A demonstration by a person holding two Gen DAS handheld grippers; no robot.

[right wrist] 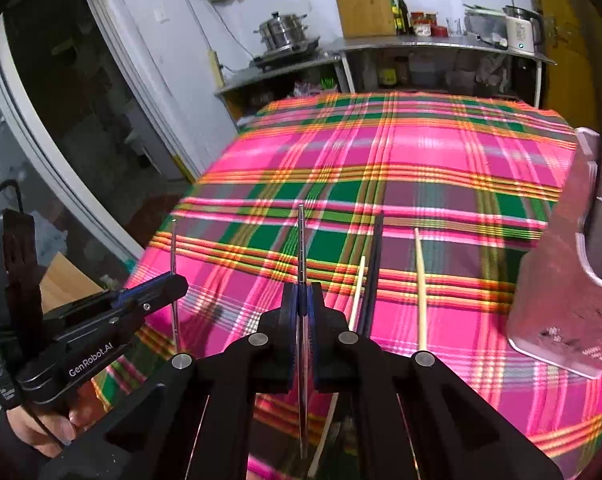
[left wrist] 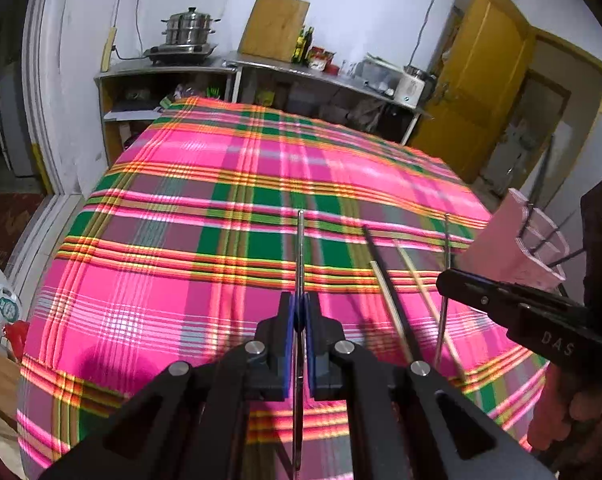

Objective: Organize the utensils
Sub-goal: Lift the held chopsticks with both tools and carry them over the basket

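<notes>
Left gripper point(left wrist: 299, 312) clenched on metal stick point(left wrist: 300, 248). Right gripper point(right wrist: 301, 300) clenched on another. Holder point(right wrist: 573, 264) looks empty. Chopsticks point(right wrist: 421, 280) still on cloth point(right wrist: 441, 160). Just started.

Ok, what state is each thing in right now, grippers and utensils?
Left gripper: shut on a thin metal chopstick.
Right gripper: shut on a second thin metal chopstick.
Black chopstick: lying on the pink plaid cloth.
Two pale wooden chopsticks: lying on the cloth, apart.
Pink plastic holder: standing on the cloth.
</notes>
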